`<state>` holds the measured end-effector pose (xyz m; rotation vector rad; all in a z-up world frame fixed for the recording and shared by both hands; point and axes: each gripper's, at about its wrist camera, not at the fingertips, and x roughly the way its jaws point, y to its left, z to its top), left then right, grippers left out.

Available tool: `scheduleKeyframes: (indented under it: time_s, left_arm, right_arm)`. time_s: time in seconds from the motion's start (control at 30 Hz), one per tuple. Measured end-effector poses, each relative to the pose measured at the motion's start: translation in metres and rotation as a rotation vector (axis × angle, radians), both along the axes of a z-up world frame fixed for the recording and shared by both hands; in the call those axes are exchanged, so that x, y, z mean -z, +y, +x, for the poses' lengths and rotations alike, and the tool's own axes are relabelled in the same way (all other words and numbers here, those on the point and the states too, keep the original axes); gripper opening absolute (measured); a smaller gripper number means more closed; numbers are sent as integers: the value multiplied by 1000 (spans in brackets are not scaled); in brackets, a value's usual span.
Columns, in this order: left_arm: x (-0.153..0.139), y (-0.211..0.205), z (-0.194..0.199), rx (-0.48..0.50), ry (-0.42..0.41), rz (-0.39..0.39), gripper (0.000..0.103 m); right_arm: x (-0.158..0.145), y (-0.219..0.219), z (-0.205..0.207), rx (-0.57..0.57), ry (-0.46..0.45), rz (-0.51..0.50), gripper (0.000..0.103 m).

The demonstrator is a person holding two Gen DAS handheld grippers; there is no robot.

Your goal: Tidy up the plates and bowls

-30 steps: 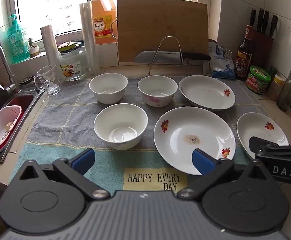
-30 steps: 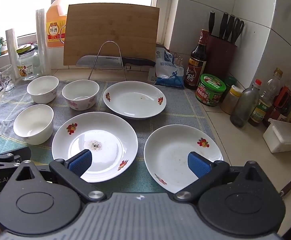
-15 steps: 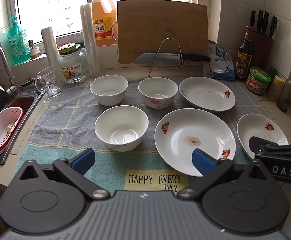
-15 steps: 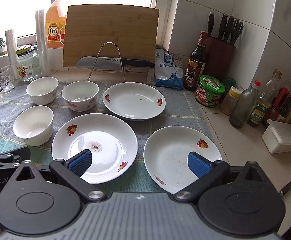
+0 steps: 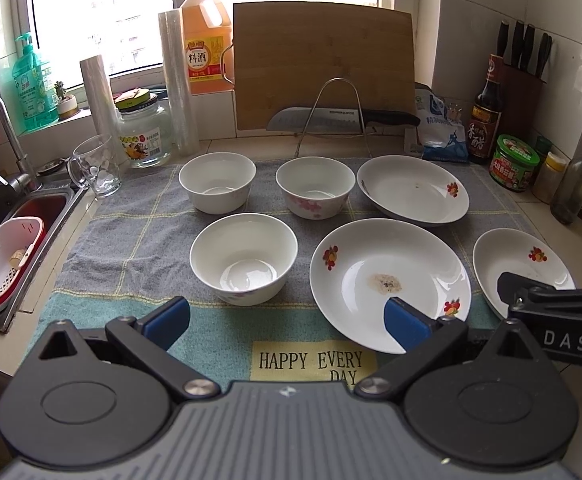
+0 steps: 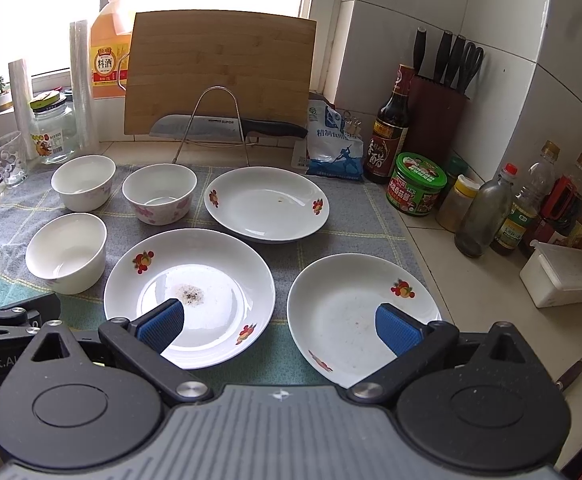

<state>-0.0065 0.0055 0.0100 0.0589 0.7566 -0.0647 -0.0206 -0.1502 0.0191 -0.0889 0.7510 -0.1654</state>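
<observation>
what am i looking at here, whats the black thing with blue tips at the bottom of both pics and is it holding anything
No robot is involved: a person holds a hand-held two-finger gripper in each hand, and each gripper carries a wide-angle camera looking forward along its fingers. One picture comes from the left gripper, the other from the right gripper. The blue tips are the finger pads. Both grippers are open and hold nothing; they hover at the near edge of the counter.

On the grey cloth sit three bowls and three plates. The nearest bowl is plain white inside. Beside it is the middle plate, with a speckled stain at its centre. The right plate lies in front of the right gripper. Behind stand a cutting board, a knife and bottles.
</observation>
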Motion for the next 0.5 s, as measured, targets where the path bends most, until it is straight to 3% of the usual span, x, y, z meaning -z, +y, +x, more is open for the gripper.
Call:
scheduleKeyframes:
  time_s: [0.5]
  left_arm:
    - [0, 5, 1, 29, -8, -5, 102]
  right_arm:
    - [0, 10, -1, 25, -4, -21, 103]
